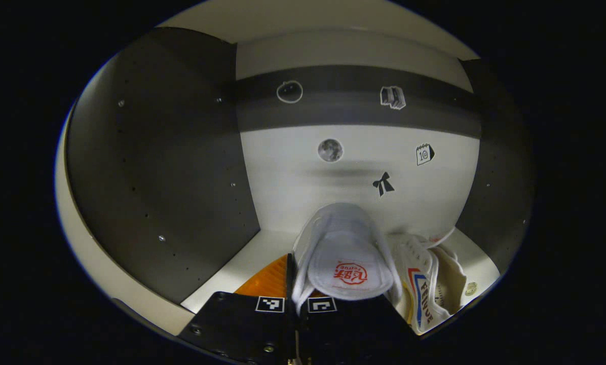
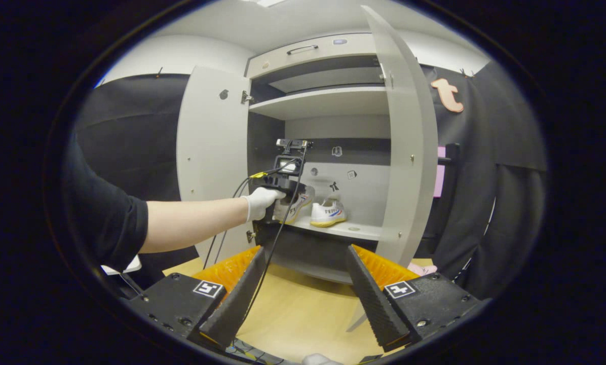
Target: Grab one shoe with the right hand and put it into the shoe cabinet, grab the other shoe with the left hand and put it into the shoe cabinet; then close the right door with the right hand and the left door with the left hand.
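In the left gripper view, my left gripper [image 1: 295, 299] is inside the shoe cabinet, shut on the collar edge of a white shoe [image 1: 346, 253] whose insole faces me. A second white shoe [image 1: 424, 289] with striped sides lies just to its right on the pale shelf [image 1: 242, 263]. The right gripper view shows my right gripper [image 2: 305, 248] open and holding nothing, well back from the cabinet. Farther off there, a gloved hand [image 2: 260, 202] holds the left gripper [image 2: 288, 177] at the shelf with the held shoe [image 2: 299, 202], and the other shoe [image 2: 328, 213] stands beside it.
Both cabinet doors stand open: the left door [image 2: 212, 152] beside the person's forearm, the right door [image 2: 407, 142] swung out toward me. An upper shelf [image 2: 323, 101] sits above. A dark side wall [image 1: 161, 167] lies close on the left. Wooden floor [image 2: 303, 309] lies below.
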A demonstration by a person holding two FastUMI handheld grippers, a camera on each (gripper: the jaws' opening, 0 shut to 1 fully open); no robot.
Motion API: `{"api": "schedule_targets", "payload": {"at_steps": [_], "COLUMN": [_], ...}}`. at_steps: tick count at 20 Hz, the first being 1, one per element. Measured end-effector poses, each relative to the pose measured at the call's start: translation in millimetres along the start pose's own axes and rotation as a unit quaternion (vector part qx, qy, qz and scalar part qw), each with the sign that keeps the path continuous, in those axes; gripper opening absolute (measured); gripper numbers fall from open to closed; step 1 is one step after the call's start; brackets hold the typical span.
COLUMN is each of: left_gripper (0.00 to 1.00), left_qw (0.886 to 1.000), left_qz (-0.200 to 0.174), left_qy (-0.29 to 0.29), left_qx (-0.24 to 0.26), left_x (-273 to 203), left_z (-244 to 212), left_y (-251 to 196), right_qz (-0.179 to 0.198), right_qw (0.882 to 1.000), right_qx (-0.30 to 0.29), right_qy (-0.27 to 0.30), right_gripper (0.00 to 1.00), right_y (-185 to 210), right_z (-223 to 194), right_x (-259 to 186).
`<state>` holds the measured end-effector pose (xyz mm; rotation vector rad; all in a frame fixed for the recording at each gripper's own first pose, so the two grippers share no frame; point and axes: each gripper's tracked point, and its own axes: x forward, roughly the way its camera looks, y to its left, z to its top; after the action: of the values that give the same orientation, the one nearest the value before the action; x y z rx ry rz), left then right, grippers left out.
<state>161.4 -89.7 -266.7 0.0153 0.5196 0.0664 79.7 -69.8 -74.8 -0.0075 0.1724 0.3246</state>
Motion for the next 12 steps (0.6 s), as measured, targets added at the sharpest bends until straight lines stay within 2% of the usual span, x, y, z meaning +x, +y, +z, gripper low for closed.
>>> {"api": "schedule_targets", "payload": {"at_steps": [3, 4, 5, 6, 8, 10, 11, 12], "left_gripper": [0.02, 0.13, 0.03, 0.04, 0.17, 0.23, 0.37, 0.24], "left_qw": [1.000, 0.999, 0.999, 0.999, 0.998, 0.997, 0.997, 0.998], "left_qz": [-0.006, -0.009, -0.012, -0.018, -0.034, -0.051, -0.048, -0.045], "left_qy": [0.025, 0.031, 0.042, 0.048, 0.058, 0.052, 0.053, 0.048], "left_qx": [0.004, 0.001, -0.002, -0.005, -0.014, -0.019, -0.018, -0.016], "left_x": [4, 5, 3, 5, 3, 2, -1, -2], "left_z": [-6, -9, -11, -14, -17, -14, -13, -11], "left_y": [1, -1, -1, -3, -8, -14, -12, -9], "right_qz": [-0.001, -0.001, 0.001, 0.002, 0.002, 0.003, 0.005, 0.007], "right_qw": [1.000, 1.000, 1.000, 1.000, 1.000, 1.000, 1.000, 1.000], "right_qx": [0.001, 0.002, 0.003, 0.004, 0.005, 0.005, 0.005, 0.006], "right_qy": [0.003, 0.005, 0.007, 0.007, 0.005, 0.004, 0.004, 0.002], "right_gripper": [1.00, 1.00, 1.00, 1.00, 1.00, 1.00, 1.00, 1.00], "right_y": [-4, -4, -4, -4, -4, -3, -2, -1], "right_z": [1, 0, 0, 0, 2, 3, 3, 3], "right_x": [2, 2, 3, 3, 2, 3, 3, 2]}}
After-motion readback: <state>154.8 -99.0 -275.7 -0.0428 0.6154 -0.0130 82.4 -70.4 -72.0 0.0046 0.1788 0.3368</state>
